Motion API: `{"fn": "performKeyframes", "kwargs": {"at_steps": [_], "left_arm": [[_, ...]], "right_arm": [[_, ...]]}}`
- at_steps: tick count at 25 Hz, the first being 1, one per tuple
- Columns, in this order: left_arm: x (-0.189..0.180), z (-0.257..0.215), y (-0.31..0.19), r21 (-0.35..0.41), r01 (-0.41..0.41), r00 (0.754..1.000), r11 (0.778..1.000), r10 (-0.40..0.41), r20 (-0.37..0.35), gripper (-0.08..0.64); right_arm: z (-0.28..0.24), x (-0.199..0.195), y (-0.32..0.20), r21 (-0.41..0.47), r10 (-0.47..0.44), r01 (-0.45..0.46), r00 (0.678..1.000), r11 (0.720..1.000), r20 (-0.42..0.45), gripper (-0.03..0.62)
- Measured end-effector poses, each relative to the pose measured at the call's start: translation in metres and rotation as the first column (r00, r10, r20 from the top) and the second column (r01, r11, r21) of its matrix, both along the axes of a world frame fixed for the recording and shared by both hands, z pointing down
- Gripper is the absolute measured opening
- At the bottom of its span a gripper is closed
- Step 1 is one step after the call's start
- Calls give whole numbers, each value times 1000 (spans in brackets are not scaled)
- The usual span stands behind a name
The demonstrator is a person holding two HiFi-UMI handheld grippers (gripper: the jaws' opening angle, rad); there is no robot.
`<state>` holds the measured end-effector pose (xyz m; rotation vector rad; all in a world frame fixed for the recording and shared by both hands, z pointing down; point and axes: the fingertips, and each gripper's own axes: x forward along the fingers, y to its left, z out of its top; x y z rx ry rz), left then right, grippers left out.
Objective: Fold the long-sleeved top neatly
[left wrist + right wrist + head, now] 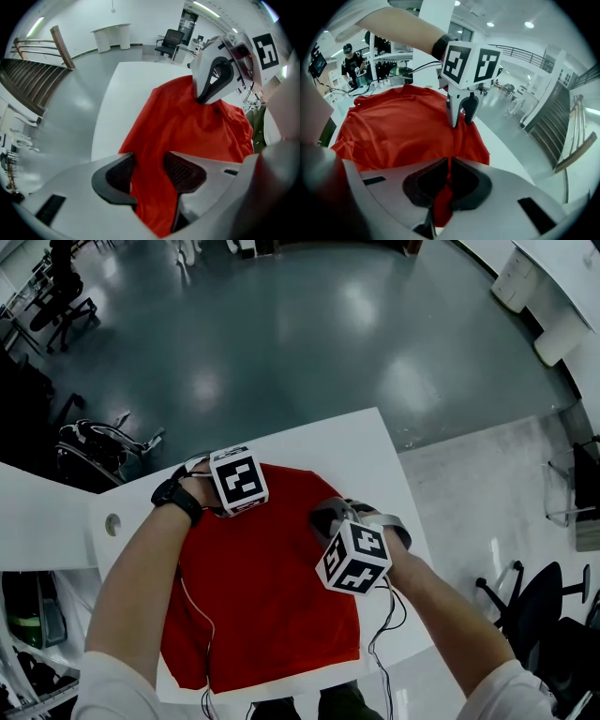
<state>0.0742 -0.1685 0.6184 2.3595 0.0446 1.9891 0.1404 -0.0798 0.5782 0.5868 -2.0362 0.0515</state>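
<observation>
A red long-sleeved top (272, 596) lies spread on the white table (366, 446), its far edge bunched up. My left gripper (230, 510) points straight down at the top's far left corner. In the left gripper view a thick fold of the red top (187, 126) fills the gap between the pads of the left gripper (149, 173). My right gripper (328, 518) is at the far right edge. Its jaws (449, 180) are pinched on a thin fold of red top (393, 126), lifted slightly off the table. The left gripper (461, 121) stands just beyond it.
The table's right edge (412, 521) is close to my right hand, with grey floor beyond. Thin cables (386, 620) hang by the near right corner. Office chairs (534, 606) stand to the right and another table (37, 521) to the left. A person (351, 61) stands far off.
</observation>
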Motion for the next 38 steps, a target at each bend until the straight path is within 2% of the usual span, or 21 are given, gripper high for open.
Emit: {"fn": "performKeyframes", "kwargs": {"at_steps": [3,7,17,24,32,38], "left_arm": [[-1,1,-2,-5,8,1000,1000,-8,8,216],[1,-1,-3,-9,-10,1000,1000,10,11,216],[6,-5,-3,-6,-38,999,999,38,3,213],[6,-5,-3,-5,-39,999,999,39,6,213],[5,-4,-4,-3,-36,999,999,36,10,213],[4,-4,-4,-5,-39,999,999,39,19,213]], "right_arm": [[-7,8,17,-2,33,-33,999,999,16,35],[-6,13,58,-51,49,-48,998,998,31,35],[-1,14,162,-166,37,-29,998,986,46,34],[4,21,208,-227,21,-14,999,974,25,34],[21,8,281,-355,-96,88,995,931,-3,34],[39,18,307,-355,-168,121,980,927,-105,26]]}}
